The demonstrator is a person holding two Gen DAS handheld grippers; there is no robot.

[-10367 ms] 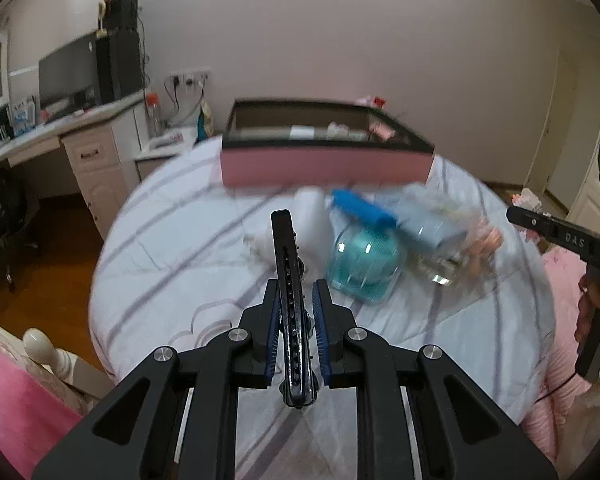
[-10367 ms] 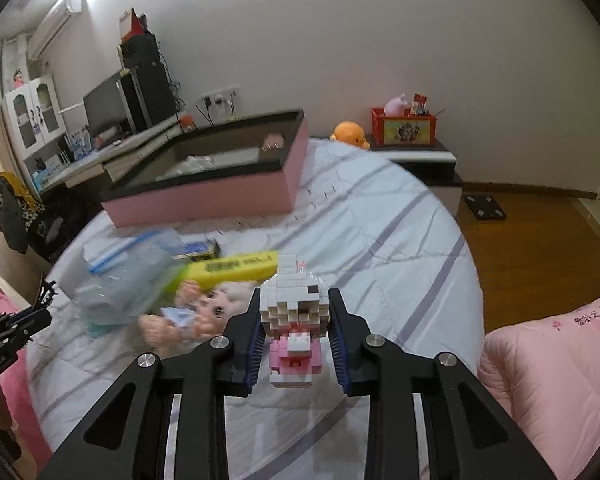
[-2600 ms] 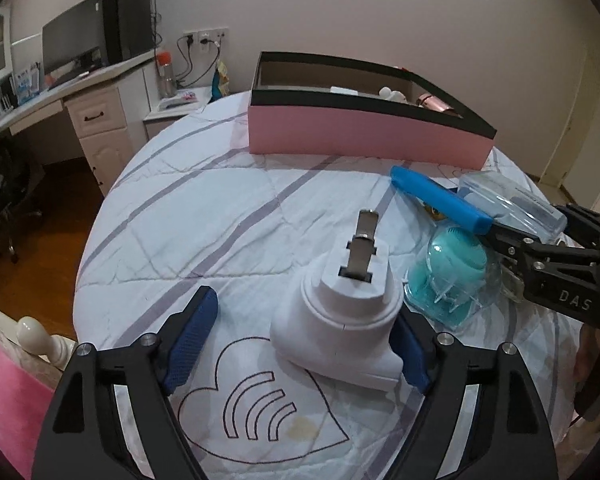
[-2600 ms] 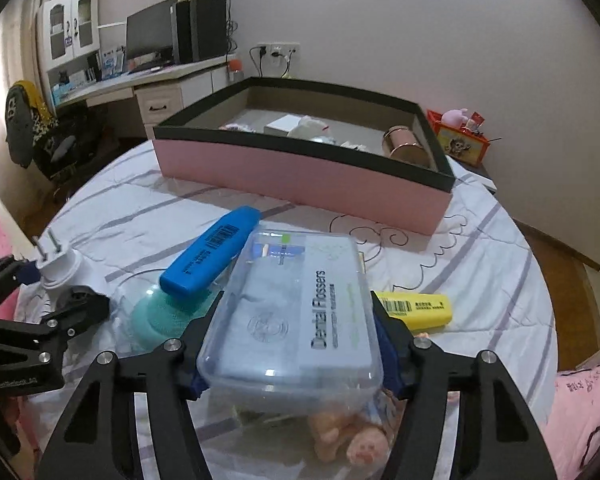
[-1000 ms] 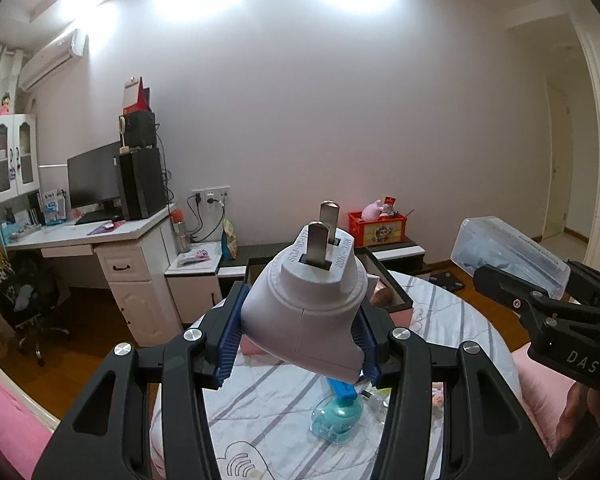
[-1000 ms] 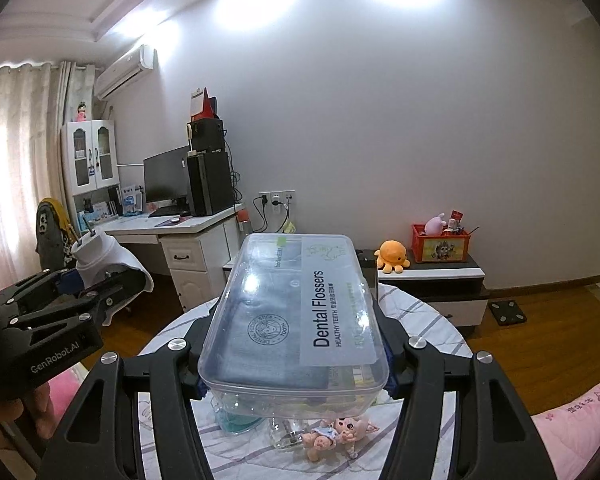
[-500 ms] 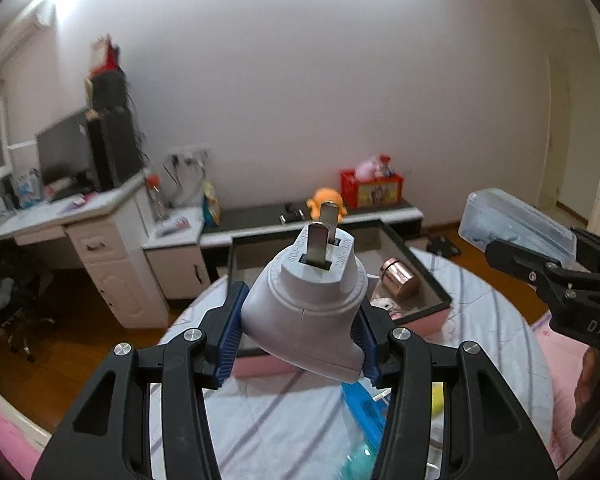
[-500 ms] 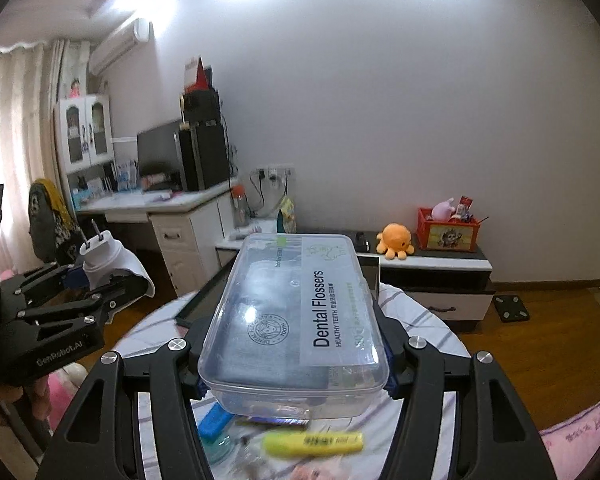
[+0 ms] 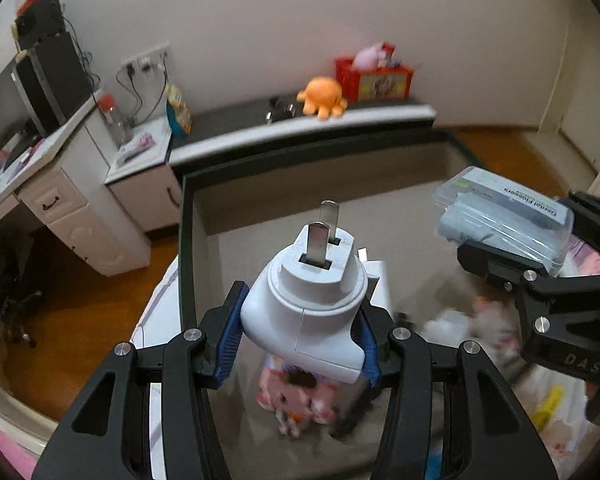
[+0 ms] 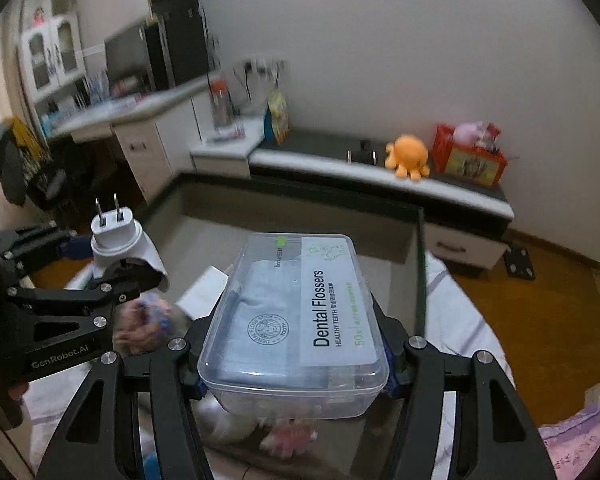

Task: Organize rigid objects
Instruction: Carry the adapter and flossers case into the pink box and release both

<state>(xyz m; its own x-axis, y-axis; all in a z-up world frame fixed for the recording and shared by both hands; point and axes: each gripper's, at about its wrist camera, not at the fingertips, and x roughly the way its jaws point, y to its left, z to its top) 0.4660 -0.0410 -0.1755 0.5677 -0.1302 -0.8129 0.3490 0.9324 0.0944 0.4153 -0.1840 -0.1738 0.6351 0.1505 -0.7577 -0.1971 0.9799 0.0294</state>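
My left gripper is shut on a white plug adapter, prongs pointing away from me. It hangs above the left part of the dark-rimmed storage box. My right gripper is shut on a clear dental flosser case, held over the same box. In the right wrist view the adapter and the left gripper show at the left. In the left wrist view the case and right gripper show at the right.
Small toys and a white carton lie blurred on the box floor below the grippers. Beyond the box stand a low black-and-white cabinet with an orange plush octopus and a white desk. A yellow highlighter lies at lower right.
Both grippers have swung forward and tilted down with their loads: the wall filled the views before, and the open box now lies right beneath them.
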